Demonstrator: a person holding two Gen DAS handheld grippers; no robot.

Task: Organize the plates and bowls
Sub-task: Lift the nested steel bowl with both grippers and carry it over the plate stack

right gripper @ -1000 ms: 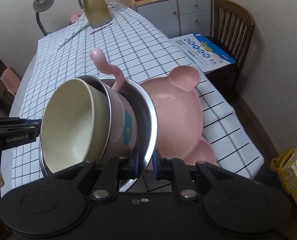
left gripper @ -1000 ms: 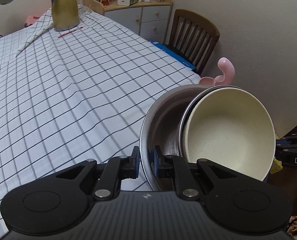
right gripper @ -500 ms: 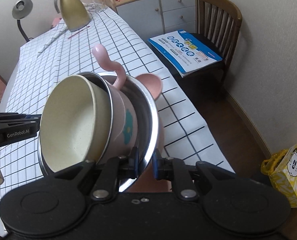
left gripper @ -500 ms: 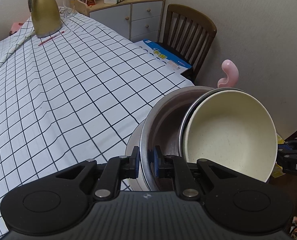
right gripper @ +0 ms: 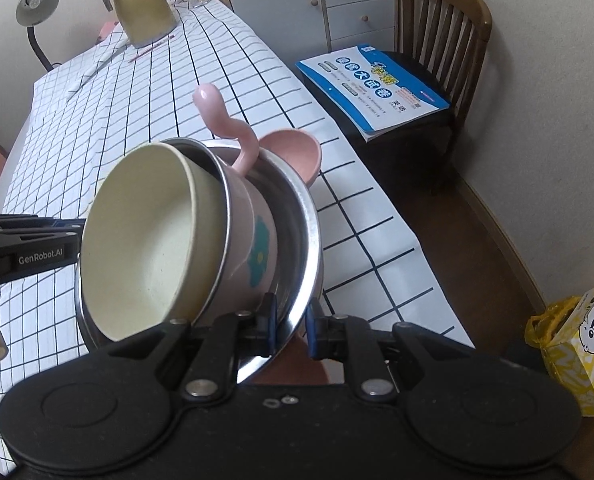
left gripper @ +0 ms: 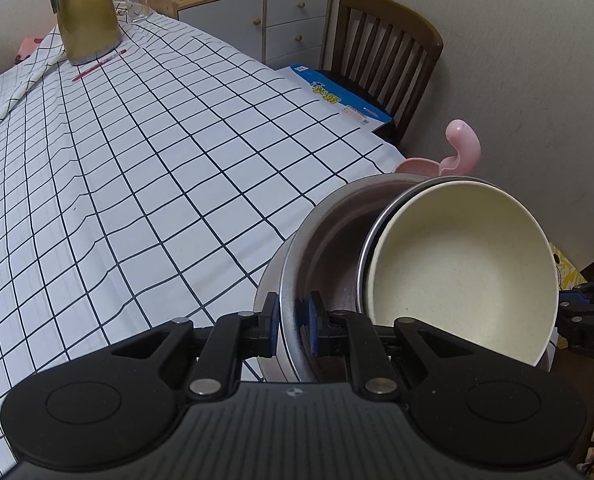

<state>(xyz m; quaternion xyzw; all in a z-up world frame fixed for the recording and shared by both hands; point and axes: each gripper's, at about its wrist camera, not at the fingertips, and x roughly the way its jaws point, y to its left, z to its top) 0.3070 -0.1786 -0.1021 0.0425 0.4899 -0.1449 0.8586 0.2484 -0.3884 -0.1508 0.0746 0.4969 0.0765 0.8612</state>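
Already nested: cream round bowl (left gripper: pixel 461 276) sits tilted in a pink cup-like bowl with curly handle (right gripper: pixel 253 248), both inside the steel mixing bowl (right gripper: pixel 297 236). My left gripper (left gripper: pixel 291 322) and right gripper (right gripper: pixel 291 330) each pinch opposite sides of the steel rim, stack aloft. Beyond my right gripper, a pink eared plate (right gripper: pixel 293 152) lies at the edge of the checked tablecloth (left gripper: pixel 137 152); setting the stack down there likely remains. Gold jug (left gripper: pixel 85 16), wooden chair (right gripper: pixel 445 36), grey drawers far ahead.

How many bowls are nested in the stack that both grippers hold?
3: the steel bowl outermost, the pink bowl inside it, the cream bowl innermost. Others may be hidden.
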